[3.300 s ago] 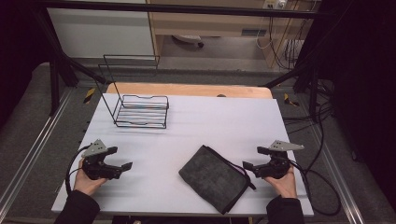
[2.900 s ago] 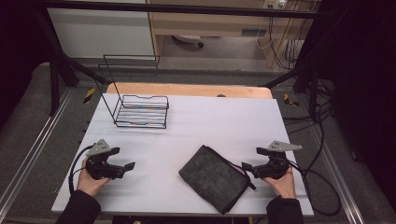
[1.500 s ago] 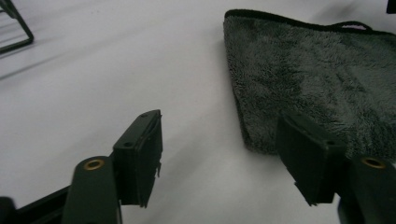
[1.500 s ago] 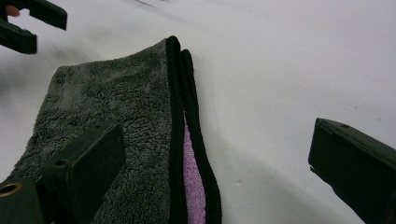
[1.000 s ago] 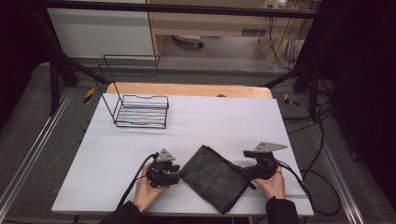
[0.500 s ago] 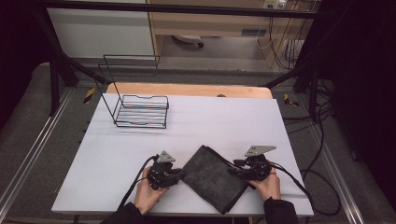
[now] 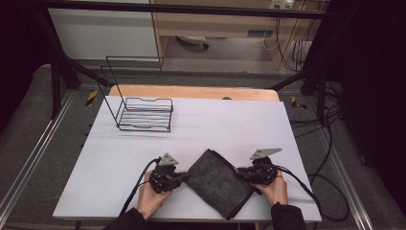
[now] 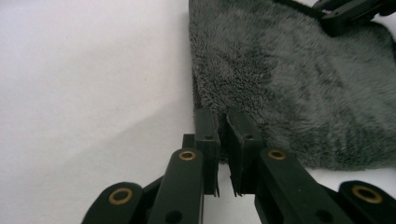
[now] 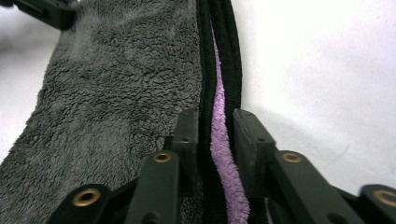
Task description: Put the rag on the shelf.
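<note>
At the near edge of the bench (image 7: 230,124), the left gripper (image 7: 181,178) has just clenched on the grey towel's (image 7: 218,181) left corner, the right gripper (image 7: 242,173) on its black-trimmed right edge; the towel lies flat between them. A wire rack (image 7: 143,114) stands far left.

a black wire rack (image 7: 143,112) stands near the far left corner of the white bench (image 7: 230,124). a wooden board (image 7: 191,92) lies along its far edge.
</note>
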A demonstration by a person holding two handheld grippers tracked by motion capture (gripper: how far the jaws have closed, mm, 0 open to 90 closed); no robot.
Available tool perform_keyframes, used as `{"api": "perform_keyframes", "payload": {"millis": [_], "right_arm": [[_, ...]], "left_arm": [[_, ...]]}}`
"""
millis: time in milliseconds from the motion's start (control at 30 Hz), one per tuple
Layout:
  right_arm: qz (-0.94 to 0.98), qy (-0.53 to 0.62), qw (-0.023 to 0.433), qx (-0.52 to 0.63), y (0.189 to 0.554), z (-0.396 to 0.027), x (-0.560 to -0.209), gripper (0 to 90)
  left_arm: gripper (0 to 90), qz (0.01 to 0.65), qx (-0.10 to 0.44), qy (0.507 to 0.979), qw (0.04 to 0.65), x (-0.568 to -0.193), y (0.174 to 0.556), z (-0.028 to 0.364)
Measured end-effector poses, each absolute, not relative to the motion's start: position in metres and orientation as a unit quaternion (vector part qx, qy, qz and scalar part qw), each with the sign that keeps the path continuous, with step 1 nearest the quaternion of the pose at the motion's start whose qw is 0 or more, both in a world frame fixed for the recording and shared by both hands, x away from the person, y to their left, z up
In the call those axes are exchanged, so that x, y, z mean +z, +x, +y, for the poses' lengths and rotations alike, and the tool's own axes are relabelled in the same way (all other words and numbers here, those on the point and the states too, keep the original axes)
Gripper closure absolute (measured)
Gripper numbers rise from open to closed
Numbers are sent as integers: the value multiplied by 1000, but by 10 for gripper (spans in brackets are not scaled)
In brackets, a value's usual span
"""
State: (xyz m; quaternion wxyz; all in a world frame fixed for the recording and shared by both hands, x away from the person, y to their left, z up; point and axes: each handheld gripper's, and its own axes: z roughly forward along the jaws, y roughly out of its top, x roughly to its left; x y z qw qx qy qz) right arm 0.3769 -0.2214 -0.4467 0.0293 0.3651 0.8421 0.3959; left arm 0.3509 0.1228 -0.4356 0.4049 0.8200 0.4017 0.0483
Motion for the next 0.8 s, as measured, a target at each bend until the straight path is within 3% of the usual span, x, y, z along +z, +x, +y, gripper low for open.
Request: {"api": "perform_keyframes", "payload": {"millis": [800], "right_arm": [[805,387,63,445,378,-158,-448,765]], "left_arm": [[835,447,107,792,403,-415,385,172]]}}
